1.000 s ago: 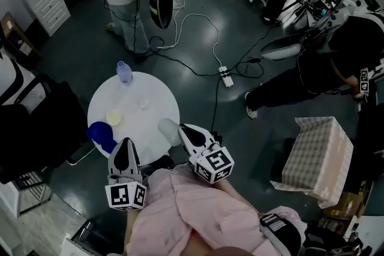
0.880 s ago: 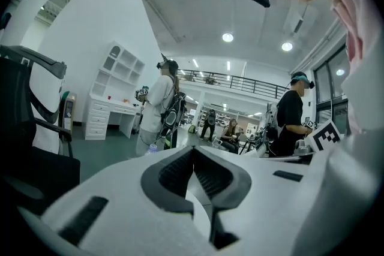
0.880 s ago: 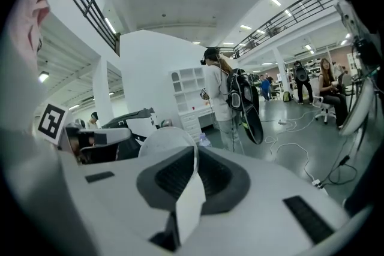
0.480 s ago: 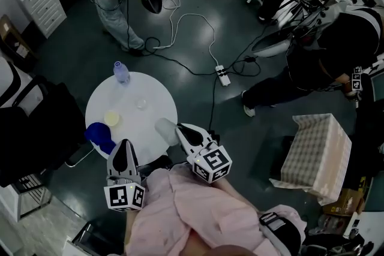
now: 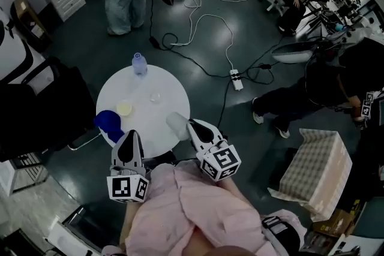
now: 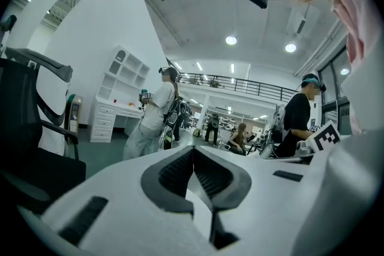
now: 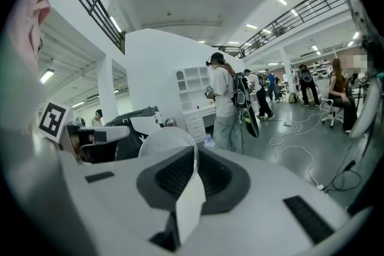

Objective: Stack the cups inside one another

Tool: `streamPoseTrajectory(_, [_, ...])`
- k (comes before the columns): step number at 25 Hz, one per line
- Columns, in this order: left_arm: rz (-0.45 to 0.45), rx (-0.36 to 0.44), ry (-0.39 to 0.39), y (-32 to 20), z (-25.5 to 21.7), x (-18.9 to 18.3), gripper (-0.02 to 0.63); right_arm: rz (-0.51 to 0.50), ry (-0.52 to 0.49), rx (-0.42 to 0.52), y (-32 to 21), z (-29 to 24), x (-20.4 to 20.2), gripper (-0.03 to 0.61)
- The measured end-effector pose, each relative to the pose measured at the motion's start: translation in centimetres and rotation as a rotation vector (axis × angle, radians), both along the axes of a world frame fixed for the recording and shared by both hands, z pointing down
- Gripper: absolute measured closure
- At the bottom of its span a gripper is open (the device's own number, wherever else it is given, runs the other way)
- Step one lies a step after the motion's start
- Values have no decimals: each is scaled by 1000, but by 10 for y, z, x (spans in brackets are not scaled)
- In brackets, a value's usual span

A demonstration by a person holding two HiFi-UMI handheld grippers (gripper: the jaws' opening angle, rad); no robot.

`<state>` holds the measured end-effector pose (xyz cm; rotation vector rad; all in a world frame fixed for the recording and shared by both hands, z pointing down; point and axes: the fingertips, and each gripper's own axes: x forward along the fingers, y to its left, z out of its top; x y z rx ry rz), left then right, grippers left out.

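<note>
The left gripper (image 5: 129, 137) sits at 7 o'clock in the head view and points toward 12 o'clock. Its jaws are pressed together with nothing between them. The right gripper (image 5: 192, 125), at its 3 o'clock side, points toward 11 o'clock, with its jaws clamped on the thin wall of a pale cup (image 5: 176, 125).

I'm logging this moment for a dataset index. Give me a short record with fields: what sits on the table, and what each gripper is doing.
table: round, white
on the table: bottle at the far edge; yellow cup; clear cup
blue cup: at the table's left edge
left gripper: jaws together, nothing between them
right gripper: jaws shut on the wall of the white cup
stacking: no cup sits inside another yet
</note>
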<state>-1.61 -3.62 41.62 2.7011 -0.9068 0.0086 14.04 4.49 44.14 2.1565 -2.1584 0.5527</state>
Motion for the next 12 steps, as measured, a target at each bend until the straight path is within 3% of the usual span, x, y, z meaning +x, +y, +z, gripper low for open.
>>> streamPoseTrajectory(12, [-127,-30,-20,-32,1,-68,595,-107,-15,-66,-50,5,-44,541])
